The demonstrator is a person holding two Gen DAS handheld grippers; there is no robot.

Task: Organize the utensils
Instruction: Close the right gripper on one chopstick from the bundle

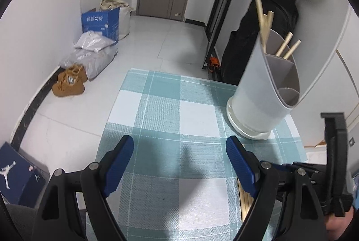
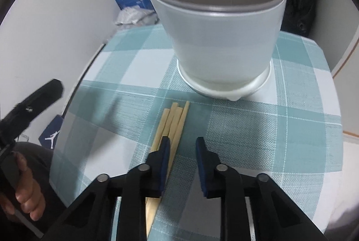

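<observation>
A pale grey utensil holder (image 1: 264,88) with inner dividers stands on a white base on the checked tablecloth (image 1: 179,111); it also shows in the right wrist view (image 2: 222,34). Several wooden chopsticks (image 1: 264,23) stand in its far compartment, one blurred above the rim. Several more chopsticks (image 2: 172,122) lie flat on the cloth in front of the holder. My left gripper (image 1: 179,158) is open and empty above the cloth. My right gripper (image 2: 182,151) is open, low over the lying chopsticks, its left finger above their near part.
The table's left edge drops to a tiled floor with brown shoes (image 1: 69,81), grey bags (image 1: 94,57) and a blue box (image 1: 101,23). A blue shoe box (image 1: 18,176) sits near the left. A black bag (image 1: 269,28) leans behind the holder.
</observation>
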